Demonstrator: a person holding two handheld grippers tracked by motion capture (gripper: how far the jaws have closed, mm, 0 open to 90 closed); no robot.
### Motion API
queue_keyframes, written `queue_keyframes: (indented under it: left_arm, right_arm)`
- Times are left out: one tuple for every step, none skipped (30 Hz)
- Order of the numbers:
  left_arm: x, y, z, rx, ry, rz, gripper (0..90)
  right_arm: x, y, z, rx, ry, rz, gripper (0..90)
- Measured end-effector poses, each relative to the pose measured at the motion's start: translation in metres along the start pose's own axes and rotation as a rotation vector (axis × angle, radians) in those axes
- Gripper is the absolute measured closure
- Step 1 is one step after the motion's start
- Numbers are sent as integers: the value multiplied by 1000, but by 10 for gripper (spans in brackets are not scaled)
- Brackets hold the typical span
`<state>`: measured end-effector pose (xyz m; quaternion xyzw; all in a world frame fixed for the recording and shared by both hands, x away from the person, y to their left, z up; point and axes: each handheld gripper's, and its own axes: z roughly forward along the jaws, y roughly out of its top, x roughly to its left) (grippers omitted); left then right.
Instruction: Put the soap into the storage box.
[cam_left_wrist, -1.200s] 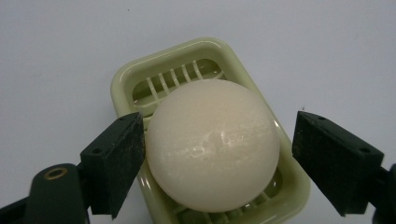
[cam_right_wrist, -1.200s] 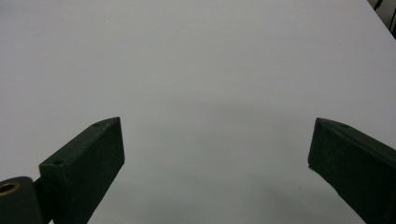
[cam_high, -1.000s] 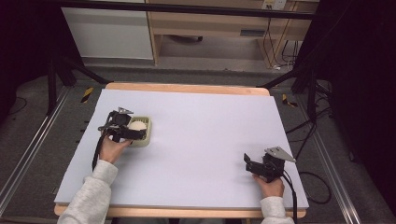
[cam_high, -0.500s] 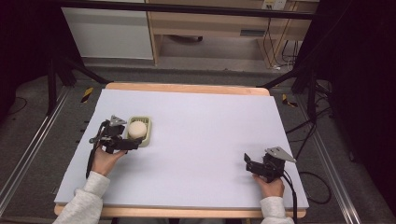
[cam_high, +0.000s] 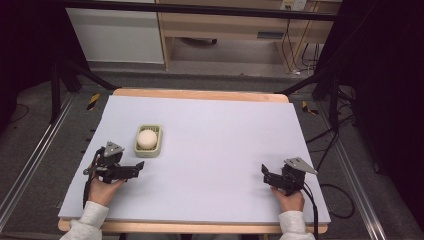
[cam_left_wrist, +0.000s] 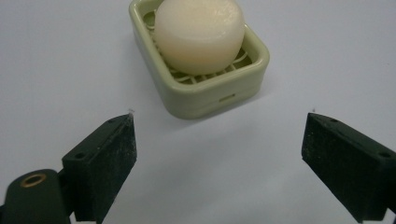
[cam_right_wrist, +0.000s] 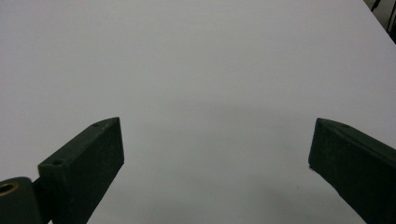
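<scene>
White worktop (cam_high: 215, 150) is lying under my tongs. I am holding my left tongs (cam_left_wrist: 219, 158) wide open, just short of the green soap dish (cam_left_wrist: 205, 88) carrying round soap (cam_left_wrist: 198, 28). My right tongs (cam_right_wrist: 215, 163) are gaping too, far away.

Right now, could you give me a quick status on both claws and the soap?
Left claw open, empty, just short of the soap dish. Soap sits in dish. Right claw open over bare table. Nothing in the way.
</scene>
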<state>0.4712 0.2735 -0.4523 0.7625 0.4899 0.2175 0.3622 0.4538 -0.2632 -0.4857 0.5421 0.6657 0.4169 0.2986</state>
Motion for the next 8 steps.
queue_keyframes:
  left_arm:
    - [1,-3,0,-2,-4,-10,98]
    - [1,-9,-1,-4,1,-15,97]
    - [1,-14,0,-2,5,-11,104]
    - [1,-19,0,10,9,-5,109]
    - [1,-23,1,20,16,2,106]
    - [1,-26,1,27,25,4,106]
    - [2,-28,2,32,27,5,101]
    - [3,-30,2,42,32,2,89]
  right_arm:
    - [0,0,0,0,0,0,38]
    - [0,0,0,0,-1,0,37]
    - [0,0,0,0,-2,1,37]
    - [0,0,0,-2,-6,4,37]
    - [0,0,0,-3,-8,6,36]
    - [0,0,0,-4,-8,8,35]
    - [-1,0,0,-3,-9,9,35]
    - [-1,0,0,0,-5,12,35]
